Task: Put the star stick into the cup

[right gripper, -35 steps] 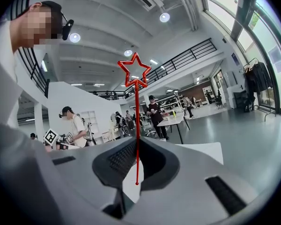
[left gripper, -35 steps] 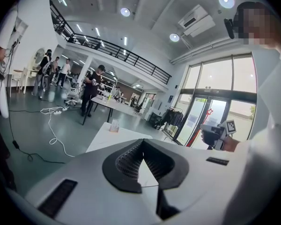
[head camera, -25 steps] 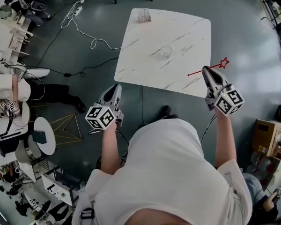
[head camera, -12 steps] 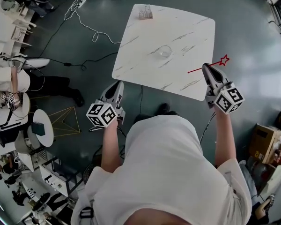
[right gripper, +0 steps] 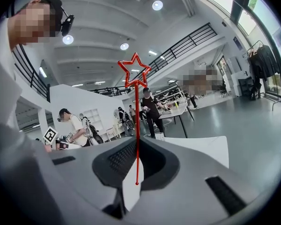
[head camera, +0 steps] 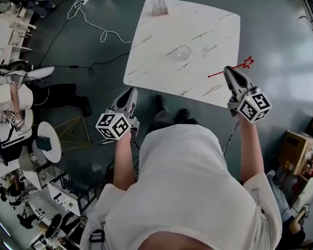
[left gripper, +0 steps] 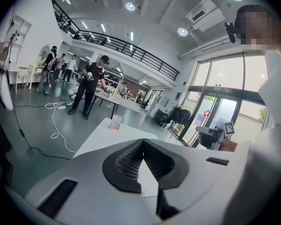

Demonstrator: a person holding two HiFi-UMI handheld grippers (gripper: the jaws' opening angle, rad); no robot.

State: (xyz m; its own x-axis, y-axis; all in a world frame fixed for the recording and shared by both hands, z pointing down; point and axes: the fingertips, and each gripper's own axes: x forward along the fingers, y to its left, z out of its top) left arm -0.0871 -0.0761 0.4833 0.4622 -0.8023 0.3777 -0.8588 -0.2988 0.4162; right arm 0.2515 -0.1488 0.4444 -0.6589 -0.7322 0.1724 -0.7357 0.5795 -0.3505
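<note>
Right gripper: my jaws are closed on the star stick, pinching its thin shaft partway along. The tips hang over the marble table just inside its right edge.
Right gripper, own view: the two dark pads meet on the shaft, and the stick stands straight up the middle of the picture.
Star stick: a red rod with an outlined star at one end, lying crosswise to my jaws. Its plain end reaches in over the table top, and its star end juts out past the table's right edge, above the floor.
Star stick, right gripper view: the star is at the top, and the plain end shows below the pinch.
Left gripper: my jaws are drawn together with nothing between them. It is held above the floor, just off the table's near edge by its left corner.
Left gripper, own view: the pads converge to a point, and the white table top shows beyond them.
Cup: clear, standing on the table about mid-top, well apart from the stick and both grippers.
Marble table: a white top with grey veining and rounded corners.
Small item: on the table's far left corner, too small to identify.
White cable: trails over the floor off the table's left side.
</note>
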